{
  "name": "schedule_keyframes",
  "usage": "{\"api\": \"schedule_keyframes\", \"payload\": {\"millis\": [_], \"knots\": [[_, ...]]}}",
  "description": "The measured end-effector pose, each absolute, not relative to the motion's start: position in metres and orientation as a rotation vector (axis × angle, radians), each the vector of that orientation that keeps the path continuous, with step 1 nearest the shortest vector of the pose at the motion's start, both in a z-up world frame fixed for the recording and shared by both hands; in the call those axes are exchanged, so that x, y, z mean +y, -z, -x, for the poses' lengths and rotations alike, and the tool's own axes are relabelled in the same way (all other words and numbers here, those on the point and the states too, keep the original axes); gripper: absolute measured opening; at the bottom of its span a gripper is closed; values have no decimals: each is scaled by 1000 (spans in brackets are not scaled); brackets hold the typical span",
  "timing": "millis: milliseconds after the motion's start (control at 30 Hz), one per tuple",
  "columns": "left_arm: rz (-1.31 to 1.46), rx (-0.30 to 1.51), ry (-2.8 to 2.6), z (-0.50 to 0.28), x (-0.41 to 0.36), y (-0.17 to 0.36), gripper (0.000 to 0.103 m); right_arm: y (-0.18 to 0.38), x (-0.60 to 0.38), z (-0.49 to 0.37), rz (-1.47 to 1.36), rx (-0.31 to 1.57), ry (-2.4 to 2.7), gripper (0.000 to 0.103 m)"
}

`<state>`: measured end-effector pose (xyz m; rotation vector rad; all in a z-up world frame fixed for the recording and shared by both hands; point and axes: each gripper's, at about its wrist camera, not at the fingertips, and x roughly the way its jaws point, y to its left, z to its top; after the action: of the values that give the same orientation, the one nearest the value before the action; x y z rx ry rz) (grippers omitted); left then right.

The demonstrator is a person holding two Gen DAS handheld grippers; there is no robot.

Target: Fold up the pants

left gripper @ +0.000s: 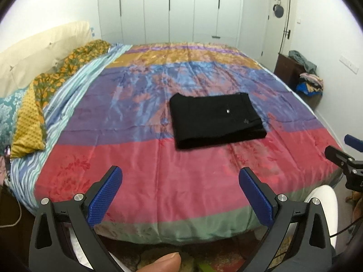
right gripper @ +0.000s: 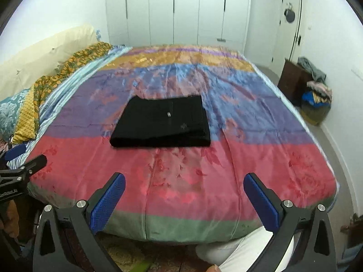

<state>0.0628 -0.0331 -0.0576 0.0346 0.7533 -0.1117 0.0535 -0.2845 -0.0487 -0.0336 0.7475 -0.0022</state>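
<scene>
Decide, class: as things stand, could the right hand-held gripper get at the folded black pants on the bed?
Probably yes. The right hand-held gripper is open and empty, and only bare bedspread lies between it and the folded black pants. Nothing rests on them, though it would have to move forward over the bed.

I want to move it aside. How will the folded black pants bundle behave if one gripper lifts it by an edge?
The folded black pants are soft cloth in layers, so they would likely droop and unfold. The shiny striped bedspread looks slick, so a push would probably slide the bundle rather than crumple it.
</scene>
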Motion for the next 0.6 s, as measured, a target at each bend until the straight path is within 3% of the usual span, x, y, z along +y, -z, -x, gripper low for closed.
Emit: {"api": "schedule_keyframes", "payload": {"millis": [333, 600], "knots": [[-60, 655, 157, -49, -44, 37, 103, 40, -276, -50, 41, 722, -18, 103], [-100, 691, 98, -49, -54, 42, 103, 44, -265, -47, 83, 743, -20, 103]]}}
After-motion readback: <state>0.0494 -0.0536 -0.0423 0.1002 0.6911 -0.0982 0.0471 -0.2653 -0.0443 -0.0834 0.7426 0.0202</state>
